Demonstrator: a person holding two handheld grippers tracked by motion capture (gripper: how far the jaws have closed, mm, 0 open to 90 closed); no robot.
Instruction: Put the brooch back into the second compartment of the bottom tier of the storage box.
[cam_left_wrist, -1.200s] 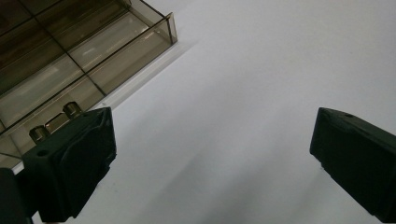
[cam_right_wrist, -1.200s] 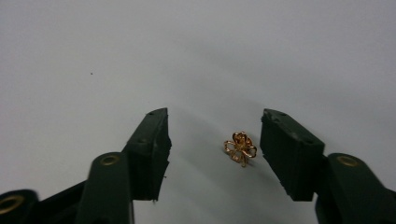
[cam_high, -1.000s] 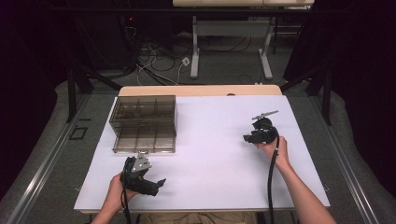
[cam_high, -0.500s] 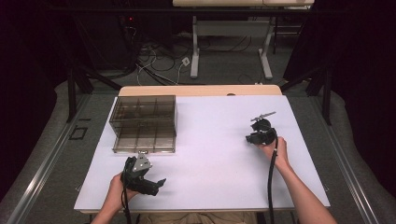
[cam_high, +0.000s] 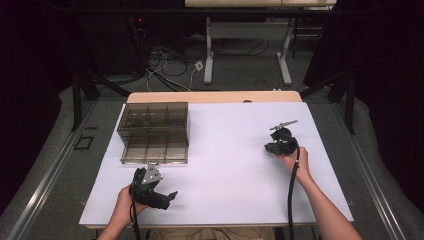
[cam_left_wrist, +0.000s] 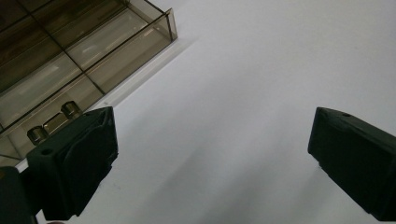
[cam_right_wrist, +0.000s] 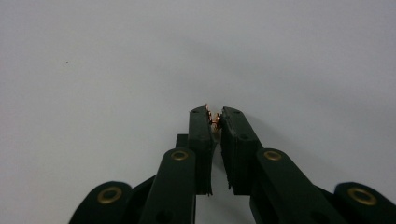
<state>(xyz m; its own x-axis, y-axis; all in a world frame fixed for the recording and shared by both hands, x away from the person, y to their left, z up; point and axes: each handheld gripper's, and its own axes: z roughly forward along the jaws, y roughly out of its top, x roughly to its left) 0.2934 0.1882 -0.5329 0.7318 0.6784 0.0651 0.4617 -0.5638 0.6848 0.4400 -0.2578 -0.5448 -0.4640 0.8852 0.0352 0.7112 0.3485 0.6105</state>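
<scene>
Right tongs (cam_right_wrist: 215, 116) just closed, pinching a small coppery piece (cam_right_wrist: 215, 120); left tongs (cam_left_wrist: 210, 154) spread wide.

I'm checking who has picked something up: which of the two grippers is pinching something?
The right gripper: its jaws have just closed on a small copper-coloured piece. The left gripper stands wide open over the white table.

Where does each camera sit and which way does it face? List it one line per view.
High view: above the person's side, looking forward and down on the table; forearms, left gripper, right gripper.
Left gripper view: along open jaws, past the compartment box.
Right gripper view: along jaws shut on a small copper-coloured piece.
Shared: box, white tabletop.
</scene>
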